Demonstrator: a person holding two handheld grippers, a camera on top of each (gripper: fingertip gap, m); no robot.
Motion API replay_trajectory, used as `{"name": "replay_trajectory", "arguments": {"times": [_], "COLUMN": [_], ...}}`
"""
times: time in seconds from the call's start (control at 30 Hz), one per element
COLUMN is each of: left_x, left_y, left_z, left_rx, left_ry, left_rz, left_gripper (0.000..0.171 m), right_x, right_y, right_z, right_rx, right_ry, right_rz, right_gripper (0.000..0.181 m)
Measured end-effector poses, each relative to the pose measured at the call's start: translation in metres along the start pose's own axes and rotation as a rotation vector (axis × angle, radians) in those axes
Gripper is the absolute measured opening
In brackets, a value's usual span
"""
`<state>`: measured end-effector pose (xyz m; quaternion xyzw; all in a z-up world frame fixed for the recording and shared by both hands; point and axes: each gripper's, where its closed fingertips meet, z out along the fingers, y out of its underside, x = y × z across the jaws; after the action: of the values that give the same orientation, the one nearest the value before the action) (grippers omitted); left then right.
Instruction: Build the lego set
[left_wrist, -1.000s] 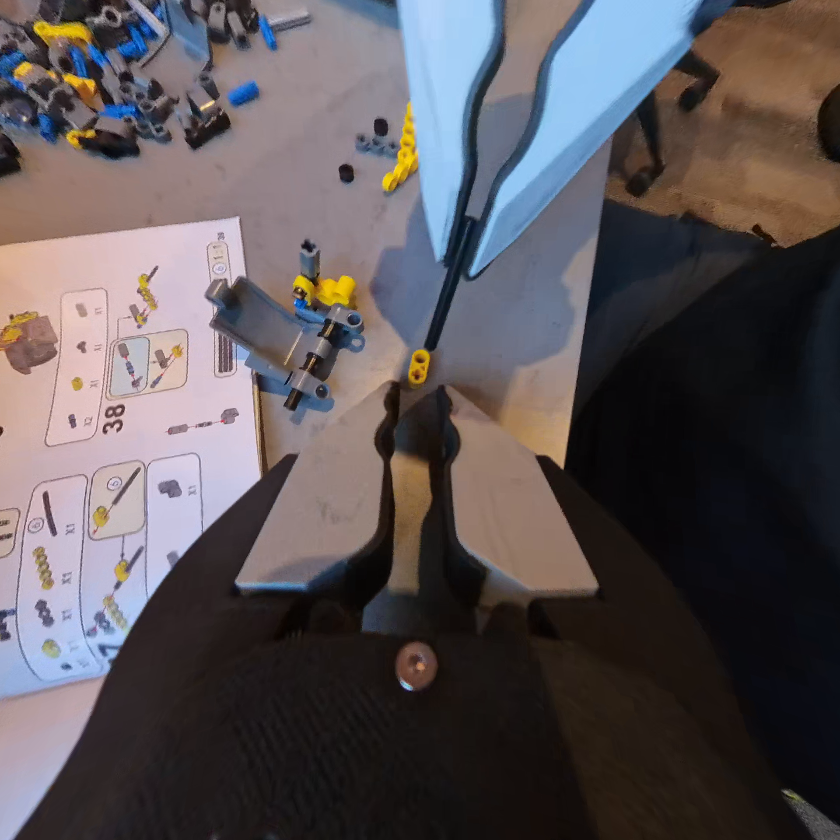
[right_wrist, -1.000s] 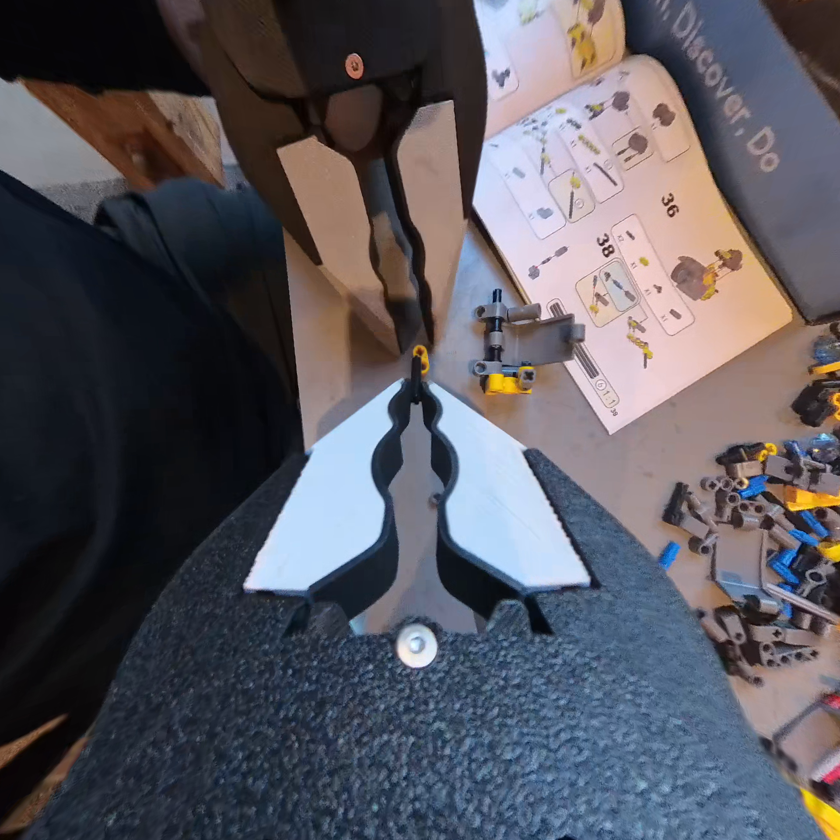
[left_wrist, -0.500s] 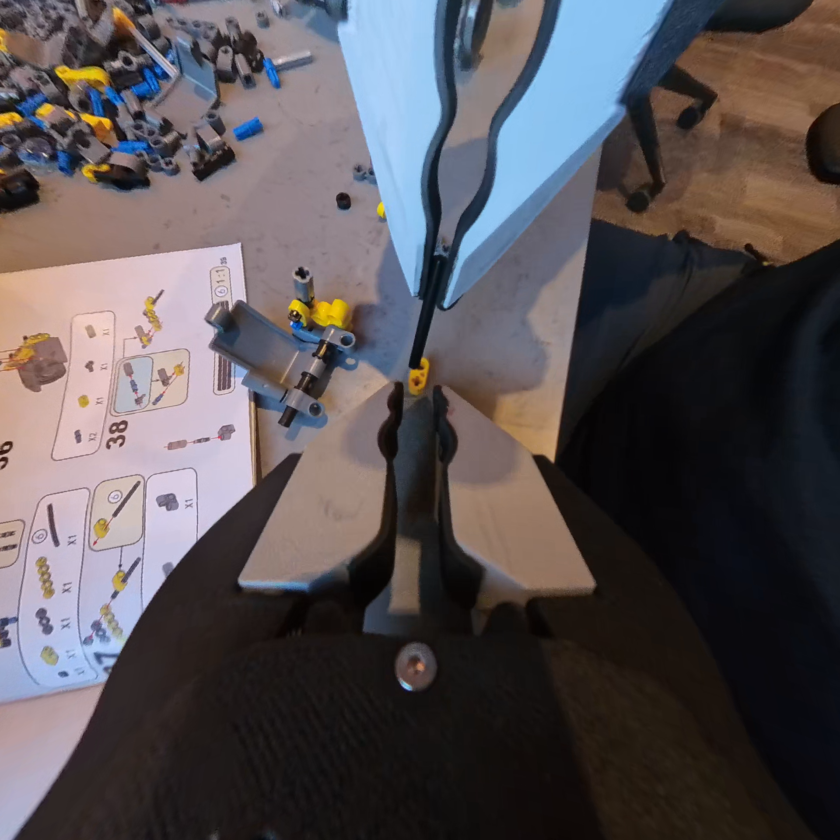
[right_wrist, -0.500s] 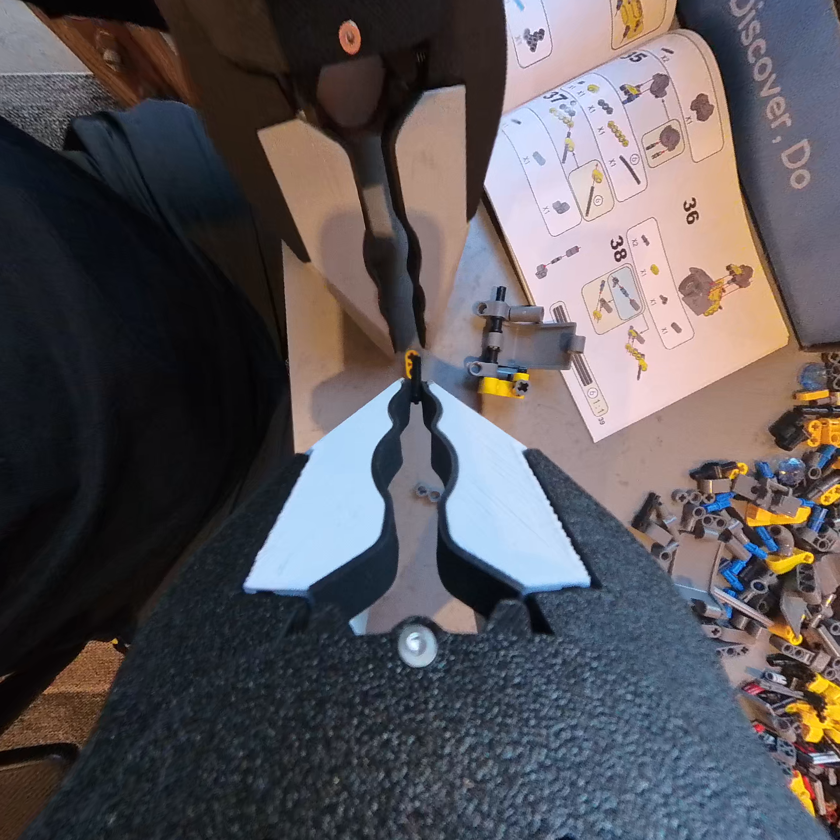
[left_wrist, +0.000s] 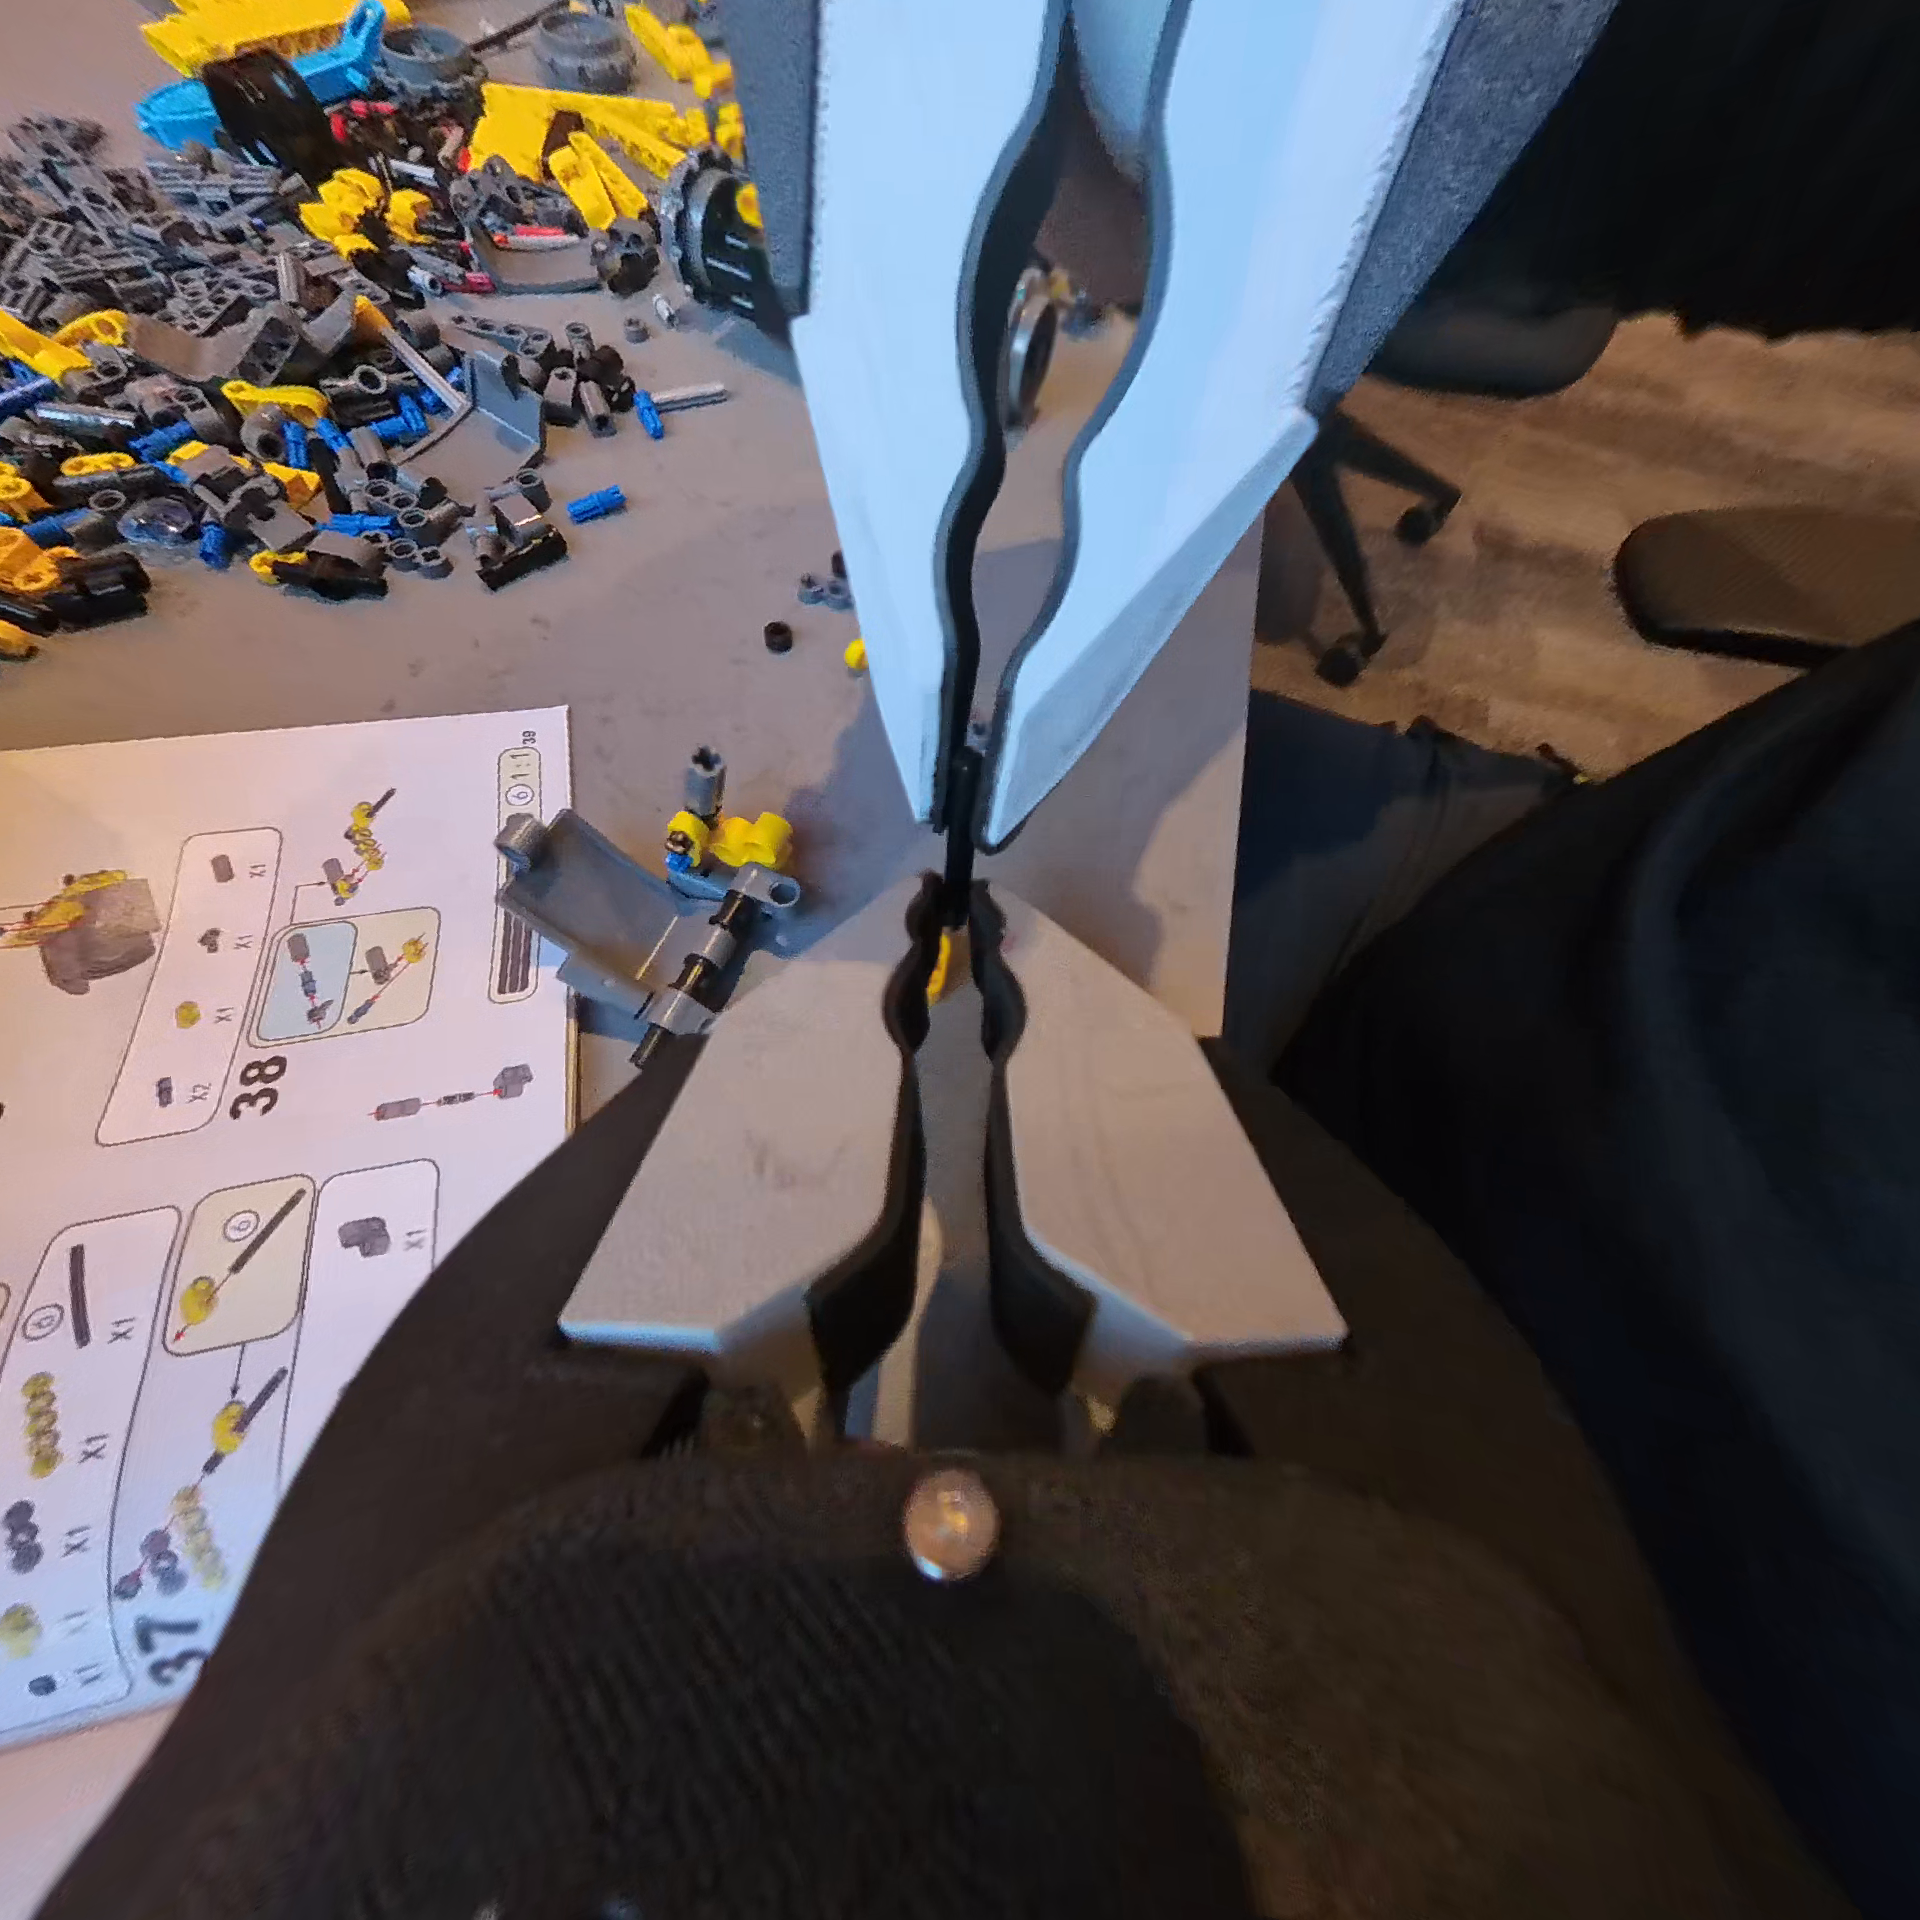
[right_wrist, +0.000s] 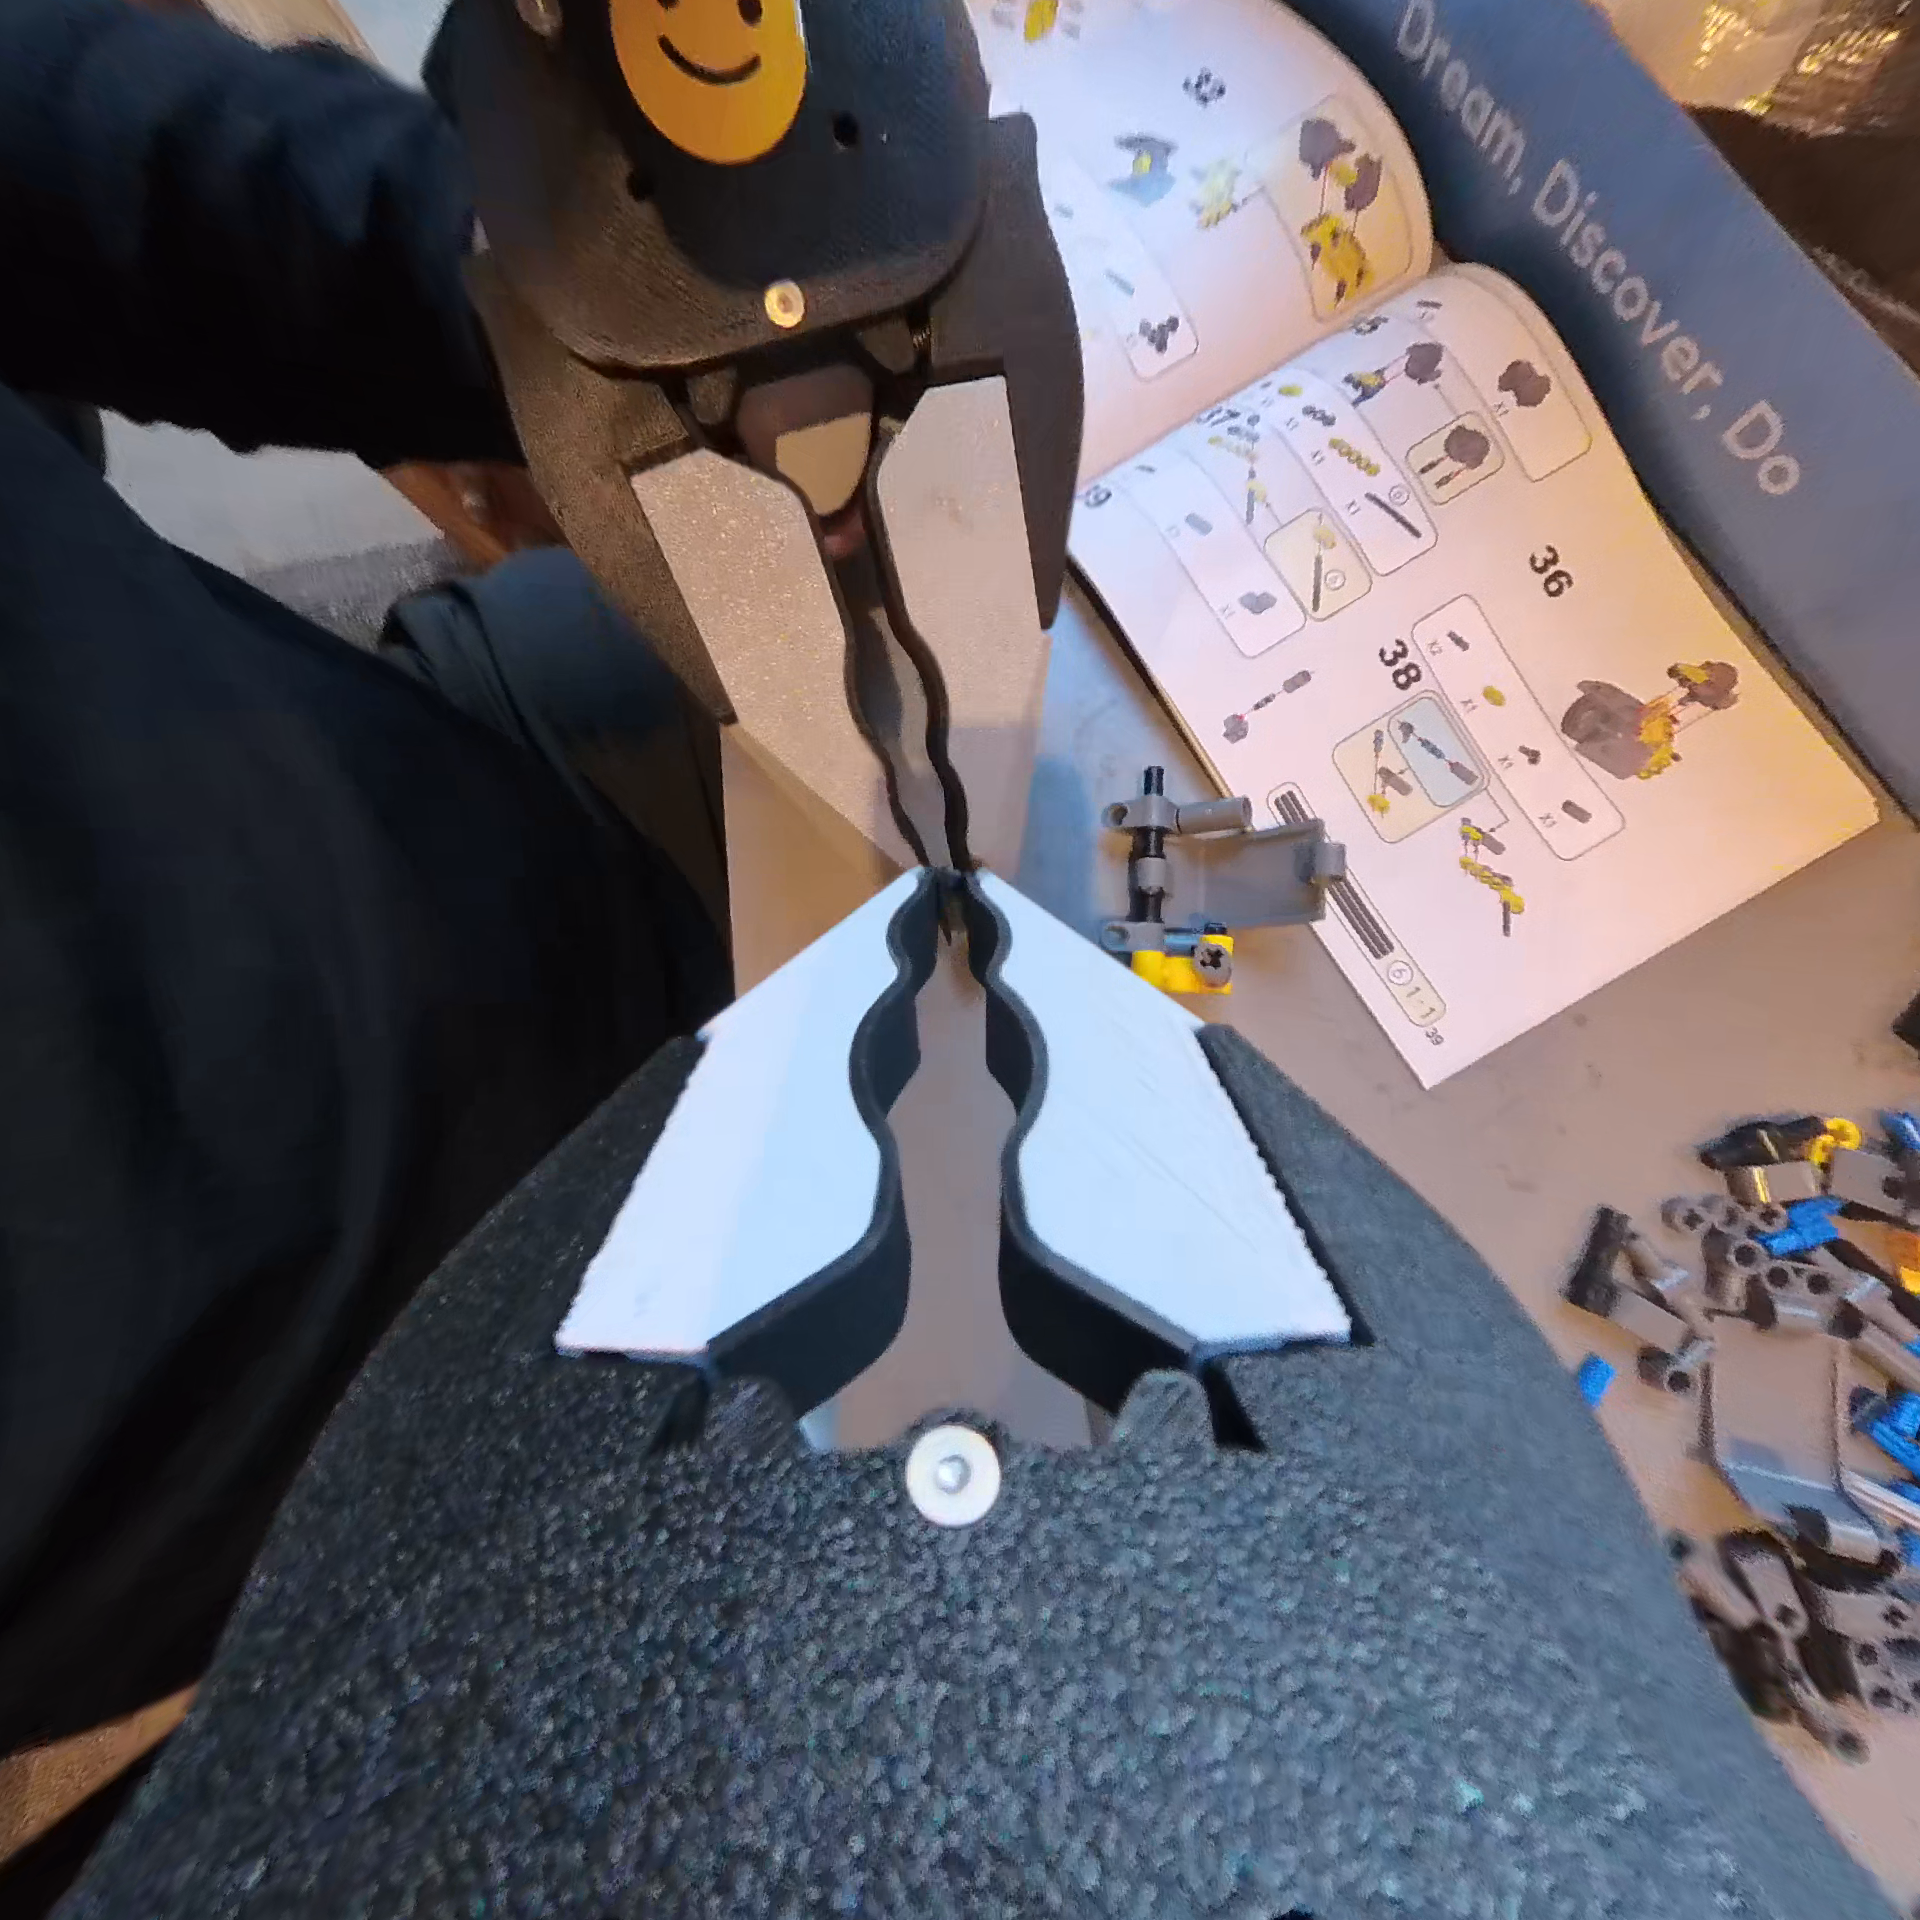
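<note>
Near the table's right edge (left_wrist: 1236, 914), your left gripper (left_wrist: 951, 925) pinches the small yellow connector (left_wrist: 938, 961) while your right gripper (left_wrist: 966, 800) clamps the thin black axle (left_wrist: 958, 831) tip-to-tip; any misalignment could flick either piece off the edge.

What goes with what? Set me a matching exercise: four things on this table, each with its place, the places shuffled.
Things
1. black axle
2. yellow connector
3. grey bracket assembly
4. loose parts pile

Places
A. lying on the table beside the open booklet
B. between the fingertips of the left gripper
C. heaped at the far left in the left wrist view
D. clamped in the right gripper

Pairs: 1-D, 2-B, 3-A, 4-C
</note>
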<state>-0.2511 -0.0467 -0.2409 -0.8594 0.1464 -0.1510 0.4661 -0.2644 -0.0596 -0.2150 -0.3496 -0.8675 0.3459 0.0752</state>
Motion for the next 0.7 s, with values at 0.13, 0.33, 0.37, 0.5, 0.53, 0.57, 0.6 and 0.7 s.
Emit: {"name": "replay_trajectory", "arguments": {"times": [0.13,0.33,0.37,0.5,0.53,0.57,0.6,0.7], "left_x": [0.001,0.002,0.003,0.003,0.003,0.003,0.003,0.003], "left_y": [-0.009,-0.008,-0.007,-0.005,-0.005,-0.004,-0.003,-0.001], "left_z": [-0.008,-0.011,-0.01,-0.008,-0.007,-0.007,-0.007,-0.007], "left_rx": [0.073,0.083,0.075,0.053,0.048,0.045,0.04,0.024], "left_ry": [-0.002,0.013,0.012,0.001,-0.003,-0.009,-0.011,-0.012], "left_rz": [0.001,-0.003,-0.002,0.017,0.022,0.027,0.031,0.031], "left_gripper": [0.003,0.003,0.003,0.003,0.003,0.003,0.003,0.003], "right_x": [-0.001,-0.002,-0.002,-0.005,-0.005,-0.004,-0.004,-0.004], "right_y": [-0.009,-0.008,-0.009,-0.011,-0.01,-0.01,-0.009,-0.008], "right_z": [-0.01,-0.013,-0.012,-0.01,-0.01,-0.009,-0.009,-0.007], "right_rx": [0.126,0.16,0.157,0.144,0.138,0.132,0.127,0.114], "right_ry": [0.02,0.033,0.038,0.029,0.03,0.034,0.032,0.031], "right_rz": [-0.035,-0.048,-0.055,-0.068,-0.071,-0.072,-0.073,-0.077], "right_gripper": [0.004,0.007,0.007,0.008,0.006,0.004,0.004,0.004]}}
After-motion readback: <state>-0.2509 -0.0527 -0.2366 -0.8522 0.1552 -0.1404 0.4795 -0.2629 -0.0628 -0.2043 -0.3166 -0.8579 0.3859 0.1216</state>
